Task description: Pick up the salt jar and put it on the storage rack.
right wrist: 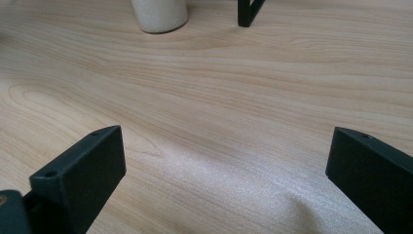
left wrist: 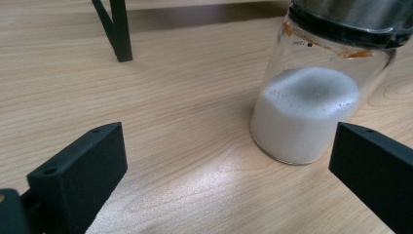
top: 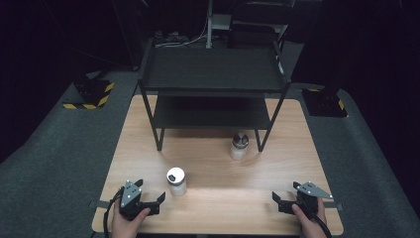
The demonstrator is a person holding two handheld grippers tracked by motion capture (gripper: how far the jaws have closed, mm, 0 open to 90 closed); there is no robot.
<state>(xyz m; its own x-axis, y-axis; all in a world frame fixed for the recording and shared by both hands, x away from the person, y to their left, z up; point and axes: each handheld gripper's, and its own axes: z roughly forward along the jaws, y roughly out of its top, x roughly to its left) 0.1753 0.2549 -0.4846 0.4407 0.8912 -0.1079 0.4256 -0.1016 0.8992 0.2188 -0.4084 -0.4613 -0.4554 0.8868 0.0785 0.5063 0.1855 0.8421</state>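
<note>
1. Wooden tabletop [top: 218,208] carrying every item.
2. Black two-tier shelf rack [top: 213,69] standing at the far half of the tabletop.
3. Left gripper [top: 148,191] and right gripper [top: 285,194] resting near the front corners, jaws of both spread apart and gripping nothing.
4. Near glass jar [top: 176,181], part-filled with white powder, standing just beside the left gripper.
5. Far jar [top: 239,146] standing beside the rack's front right leg.

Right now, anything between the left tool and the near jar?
Nothing: bare table between the open left tool and the near jar, per the left gripper view.
</note>
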